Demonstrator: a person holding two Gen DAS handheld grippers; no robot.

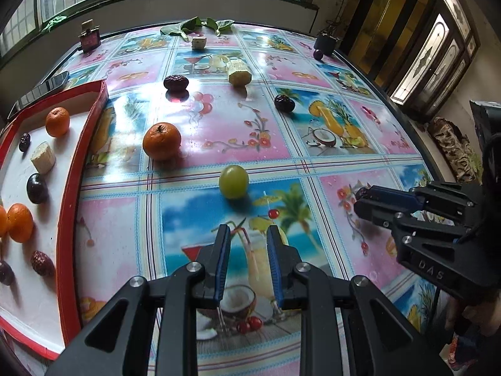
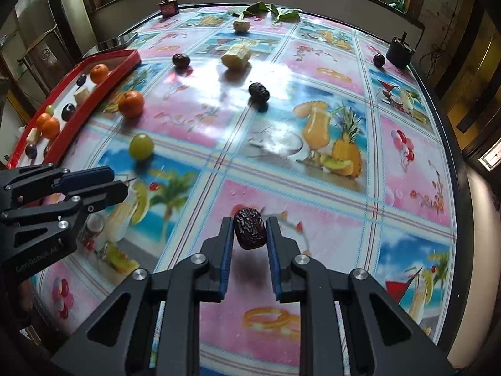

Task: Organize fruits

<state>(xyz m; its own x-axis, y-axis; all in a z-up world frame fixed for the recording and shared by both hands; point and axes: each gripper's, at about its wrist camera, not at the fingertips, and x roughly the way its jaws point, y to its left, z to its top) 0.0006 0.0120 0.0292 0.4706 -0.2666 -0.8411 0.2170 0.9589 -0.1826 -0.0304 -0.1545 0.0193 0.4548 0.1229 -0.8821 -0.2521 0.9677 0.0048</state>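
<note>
My right gripper (image 2: 250,228) is shut on a wrinkled dark red date (image 2: 249,232) and holds it above the table; it also shows in the left wrist view (image 1: 360,195). My left gripper (image 1: 248,235) is open and empty, just short of a green grape (image 1: 234,181). An orange (image 1: 162,141), two dark dates (image 1: 176,82) (image 1: 284,103), a pale sugarcane piece (image 1: 239,75) and a plum (image 1: 318,54) lie loose on the table. The red tray (image 1: 67,200) at the left holds oranges, dates, plums and a sugarcane piece.
A phone (image 1: 40,92) lies behind the tray. A perfume bottle (image 1: 90,37), green leaves (image 1: 200,25), another sugarcane piece (image 1: 198,43) and a dark pot (image 1: 325,42) stand along the far edge. The table has a colourful fruit-print cloth (image 1: 313,169).
</note>
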